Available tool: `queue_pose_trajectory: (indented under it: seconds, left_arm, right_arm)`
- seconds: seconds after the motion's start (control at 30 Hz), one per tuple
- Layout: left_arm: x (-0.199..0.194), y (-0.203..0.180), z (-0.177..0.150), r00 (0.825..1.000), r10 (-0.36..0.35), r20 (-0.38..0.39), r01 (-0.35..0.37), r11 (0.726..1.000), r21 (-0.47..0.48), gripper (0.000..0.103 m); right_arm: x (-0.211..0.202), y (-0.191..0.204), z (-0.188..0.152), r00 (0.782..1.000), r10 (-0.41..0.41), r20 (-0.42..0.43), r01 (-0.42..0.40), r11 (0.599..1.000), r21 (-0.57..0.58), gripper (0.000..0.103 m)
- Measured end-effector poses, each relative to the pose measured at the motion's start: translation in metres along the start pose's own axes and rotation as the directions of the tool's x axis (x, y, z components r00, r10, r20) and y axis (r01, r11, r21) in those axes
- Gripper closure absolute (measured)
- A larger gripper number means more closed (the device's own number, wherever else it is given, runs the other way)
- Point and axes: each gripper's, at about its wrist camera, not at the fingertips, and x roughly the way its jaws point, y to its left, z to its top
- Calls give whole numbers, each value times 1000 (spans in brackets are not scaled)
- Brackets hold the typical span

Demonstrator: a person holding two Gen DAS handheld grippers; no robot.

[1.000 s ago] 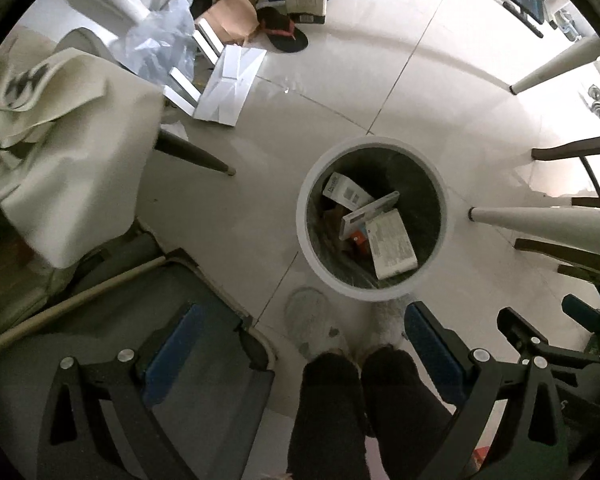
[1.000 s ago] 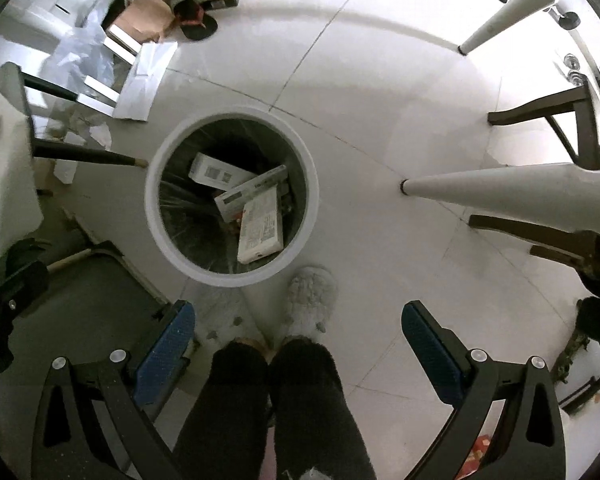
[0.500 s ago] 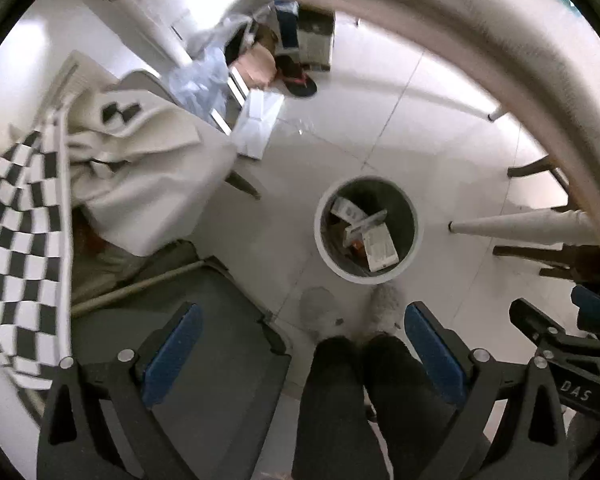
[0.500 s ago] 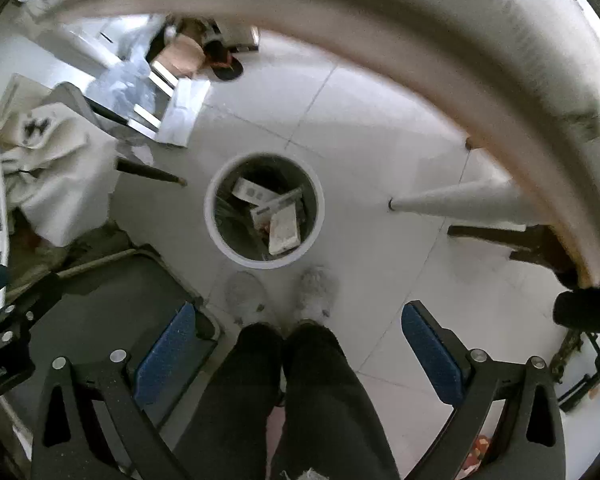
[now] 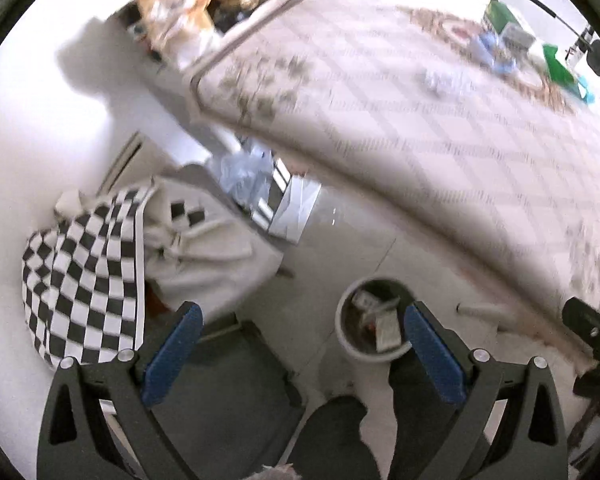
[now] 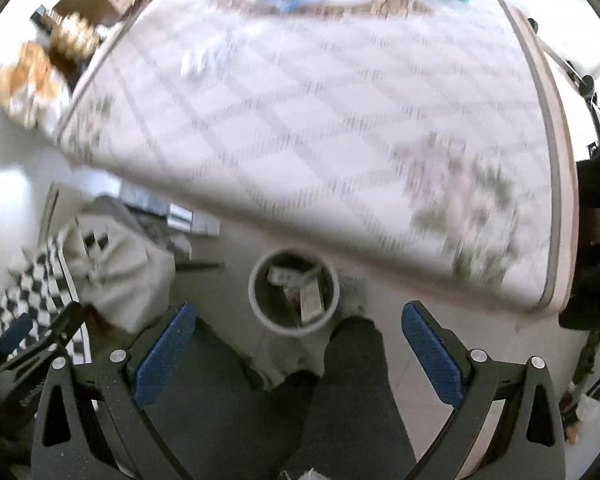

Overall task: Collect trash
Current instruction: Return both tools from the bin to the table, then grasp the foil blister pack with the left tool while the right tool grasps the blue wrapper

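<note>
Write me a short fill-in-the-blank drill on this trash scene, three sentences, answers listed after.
1. The left tool and the right tool both have their fingers wide ____ with nothing between them.
2. The round white bin stands on the ____, by the person's legs.
3. Inside the bin lie several small ____ already thrown away.

Missing words: open; floor; boxes
</note>
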Motion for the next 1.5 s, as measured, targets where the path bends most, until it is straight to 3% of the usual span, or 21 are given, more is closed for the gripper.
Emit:
queue_pose_trajectory:
  seconds: [0.17,0.4,0.53,0.6,0.67,0.77,0.83,0.87,0.93,1.0,1.07,1.2,1.3,1.4,1.43,1.47,1.5]
  left_arm:
    - [14,-26,63,1000,-11,-6,11,999,-49,0]
    - [76,-65,149,991,37,-125,-56,987,-153,0]
    - [113,-73,180,977,103,-185,-136,976,-172,0]
    - [125,-70,190,972,108,-210,-150,969,-196,0]
    - [130,-66,195,970,103,-220,-151,965,-216,0]
    - [131,-62,198,966,108,-234,-163,960,-229,0]
    - [132,-62,202,964,102,-246,-161,959,-233,0]
    - [132,-63,204,964,95,-249,-155,960,-235,0]
    - [123,-68,210,969,73,-237,-130,963,-238,0]
    - [110,-75,217,979,32,-203,-81,968,-236,0]
    - [103,-83,223,982,-28,-188,-14,975,-221,0]
    - [117,-113,234,953,-177,-246,138,976,-166,0]
    - [131,-129,238,940,-190,-283,162,980,-119,0]
    - [137,-137,240,942,-174,-287,153,984,-94,1]
    - [138,-138,241,944,-165,-284,145,985,-90,10]
    - [138,-140,241,946,-157,-285,137,987,-87,25]
    - [140,-140,242,944,-155,-290,134,987,-89,32]
  right_arm:
    - [9,-8,109,1000,-20,6,21,996,-87,0]
    - [65,-3,272,999,-48,-10,44,973,-225,0]
    - [104,14,338,998,-53,-15,47,956,-289,0]
    - [117,22,354,999,-46,-24,36,950,-310,0]
    - [130,30,366,999,-33,-39,18,942,-335,2]
    - [143,42,374,998,2,-56,-23,928,-372,13]
    - [148,47,374,998,19,-61,-41,920,-390,38]
    - [149,47,372,998,28,-64,-51,919,-392,44]
    - [146,43,369,998,34,-48,-50,918,-393,65]
    - [142,30,363,998,38,-54,-55,930,-363,72]
    - [139,10,353,997,37,-73,-59,945,-321,74]
    - [135,-39,333,994,31,-103,-51,978,-204,74]
    - [137,-65,325,993,53,-110,-67,989,-134,74]
    - [139,-72,324,992,65,-105,-77,990,-118,75]
    - [139,-73,324,993,60,-106,-73,990,-118,75]
    - [139,-73,324,993,56,-105,-69,990,-121,75]
    - [140,-72,325,993,54,-105,-67,990,-121,75]
